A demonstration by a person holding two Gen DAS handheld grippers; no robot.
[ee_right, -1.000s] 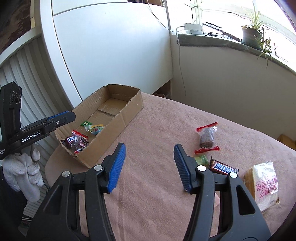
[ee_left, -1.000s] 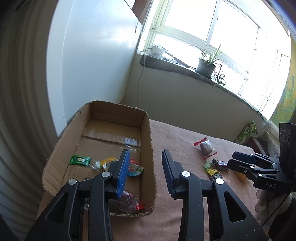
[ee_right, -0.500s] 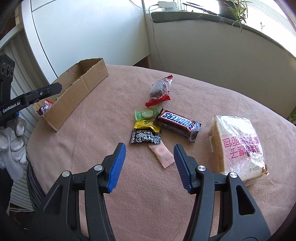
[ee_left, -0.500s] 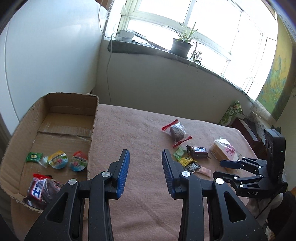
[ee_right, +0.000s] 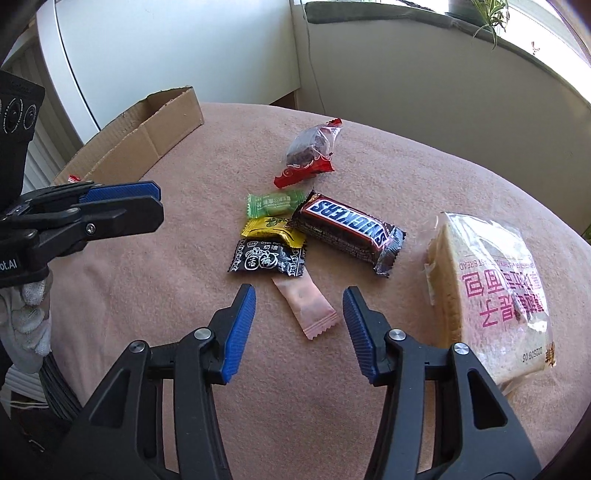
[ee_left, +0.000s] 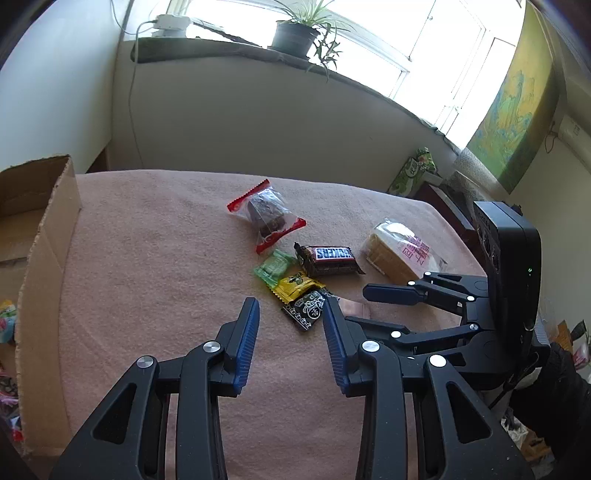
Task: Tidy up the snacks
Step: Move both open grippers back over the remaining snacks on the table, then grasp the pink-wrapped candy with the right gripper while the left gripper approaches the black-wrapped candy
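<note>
Right gripper (ee_right: pixel 299 306), jaws wide and empty, hovered over the pink sachet (ee_right: pixel 306 308) on the tablecloth (ee_right: pixel 147 295). Left gripper (ee_left: pixel 290 326), also wide and empty, hung near the black candy (ee_left: pixel 306 310). A clean pick probably needed both pads straddling the sachet's narrow width, clear of the Snickers bar (ee_right: pixel 347 230); the cardboard box (ee_right: pixel 147 129) lay well apart.

Cardboard box (ee_left: pixel 44 236) cut off at left edge — pink sachet (ee_left: pixel 352 308) mostly behind left claw's finger.

Sunlit window (ee_left: pixel 369 22) above pale wall (ee_left: pixel 258 122), potted plant (ee_left: pixel 295 35) on sill.
</note>
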